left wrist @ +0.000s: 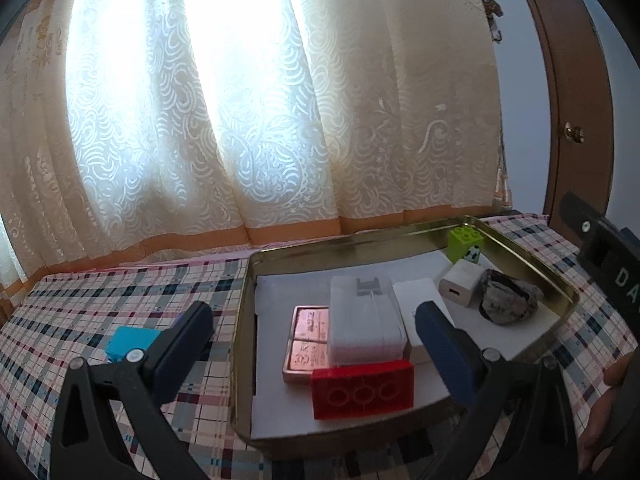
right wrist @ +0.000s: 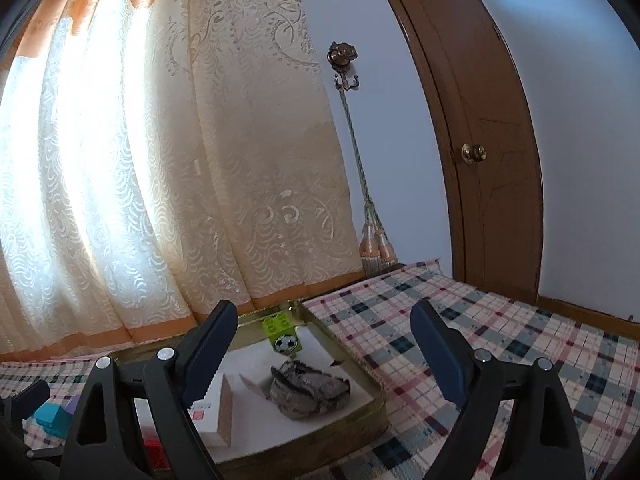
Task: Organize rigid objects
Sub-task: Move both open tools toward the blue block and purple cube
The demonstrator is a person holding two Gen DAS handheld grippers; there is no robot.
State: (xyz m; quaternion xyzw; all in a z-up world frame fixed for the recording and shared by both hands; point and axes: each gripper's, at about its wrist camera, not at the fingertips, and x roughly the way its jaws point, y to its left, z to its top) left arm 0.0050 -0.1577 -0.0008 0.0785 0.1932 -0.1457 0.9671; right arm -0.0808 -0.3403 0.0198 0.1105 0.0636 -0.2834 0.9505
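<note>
The left wrist view takes in the whole gold tin tray (left wrist: 245, 320) on the checked table (left wrist: 80, 320); the right wrist view catches only its far right part.

Between the fingers of the left gripper (left wrist: 314, 322), which stand released with nothing in them, lie a copper-coloured bar (left wrist: 306, 340) with embossed writing too blurred to read, a clear ribbed plastic box (left wrist: 364, 320) lying partly on it, and one red building brick (left wrist: 362, 388) nearest the camera, its three round sockets facing the lens. The right finger partly covers a white box (left wrist: 416, 304). Beyond that finger sit one white charger cube (left wrist: 460, 288), one grey stone (left wrist: 508, 300) and one green building brick (left wrist: 464, 242) with a football print. Just beyond the left finger tip, outside the tray, lies one blue block (left wrist: 132, 342). At the right edge the other gripper's black body shows the letters "DA", the rest cut off.

The right gripper (right wrist: 320, 344) is also spread wide and empty. Between its fingers are the stone (right wrist: 308, 392) and the green brick (right wrist: 280, 334), whose football shows plainly here. Beside the left finger the white box (right wrist: 218, 404) carries a small red mark, unreadable. Left of that finger the blue block (right wrist: 50, 416) is in view.

Only this view shows the rose-shaped wall hook (right wrist: 344, 60) with its tasselled cord and the full door (right wrist: 480, 160), with its one brass knob.
</note>
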